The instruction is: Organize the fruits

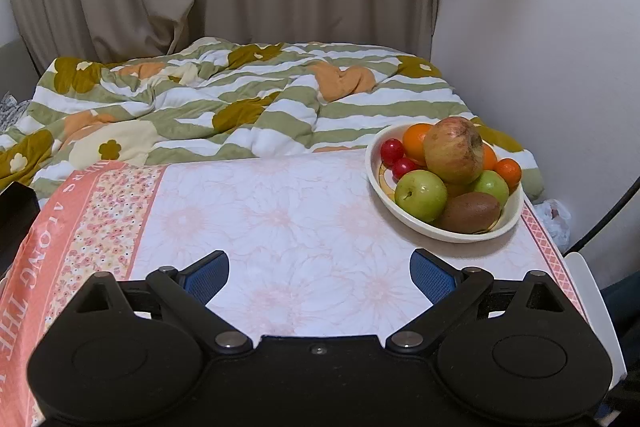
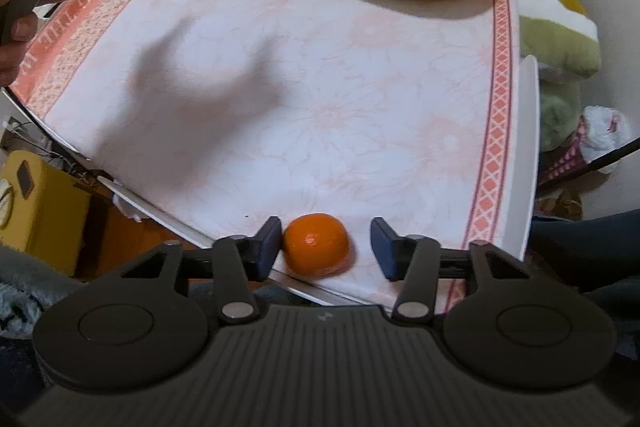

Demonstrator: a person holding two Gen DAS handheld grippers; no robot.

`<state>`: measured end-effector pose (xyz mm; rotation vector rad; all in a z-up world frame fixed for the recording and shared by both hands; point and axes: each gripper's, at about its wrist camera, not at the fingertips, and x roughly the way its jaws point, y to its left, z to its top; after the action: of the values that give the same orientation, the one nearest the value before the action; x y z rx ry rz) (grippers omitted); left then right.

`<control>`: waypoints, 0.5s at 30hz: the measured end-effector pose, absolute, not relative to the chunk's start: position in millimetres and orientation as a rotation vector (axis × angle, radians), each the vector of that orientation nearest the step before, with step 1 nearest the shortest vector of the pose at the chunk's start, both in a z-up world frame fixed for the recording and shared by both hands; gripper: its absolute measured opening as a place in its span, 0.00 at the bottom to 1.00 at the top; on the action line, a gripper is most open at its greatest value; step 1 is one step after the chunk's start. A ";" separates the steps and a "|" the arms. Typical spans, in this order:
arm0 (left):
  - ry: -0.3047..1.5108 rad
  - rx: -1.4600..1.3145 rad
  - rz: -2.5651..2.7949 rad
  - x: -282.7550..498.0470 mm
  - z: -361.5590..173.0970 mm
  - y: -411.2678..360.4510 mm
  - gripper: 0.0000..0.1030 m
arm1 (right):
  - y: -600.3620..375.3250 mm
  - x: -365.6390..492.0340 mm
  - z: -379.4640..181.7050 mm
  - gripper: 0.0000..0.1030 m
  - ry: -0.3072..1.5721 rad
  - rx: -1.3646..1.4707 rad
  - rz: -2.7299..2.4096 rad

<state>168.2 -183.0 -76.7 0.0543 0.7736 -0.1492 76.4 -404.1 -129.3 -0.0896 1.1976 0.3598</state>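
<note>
- Near the table's (image 2: 320, 75) front edge, an orange (image 2: 317, 243) sits between the spread fingers of the right gripper (image 2: 325, 247); the left finger touches it, the right finger stands apart, so nothing is clamped.
- Round fruit, no clear long axis; a pale dimple faces the camera.
- Only the right wrist view shows this orange.
- Left gripper (image 1: 320, 275) hovers wide open, holding nothing.
- Bowl (image 1: 460, 233) at the far right corner holds apples, oranges, a kiwi.

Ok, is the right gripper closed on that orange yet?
Not yet: the right gripper is open. Its left finger touches the orange; a gap remains beside the other.
</note>
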 end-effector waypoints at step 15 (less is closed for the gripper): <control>0.771 0.057 -0.164 181.9 -74.8 -183.2 0.96 | -404.3 112.3 -100.5 0.51 1.076 -0.102 0.330</control>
<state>181.9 -183.2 -74.8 0.0567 0.7706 -0.1640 112.3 -404.3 -100.5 -0.1019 1.0759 0.3301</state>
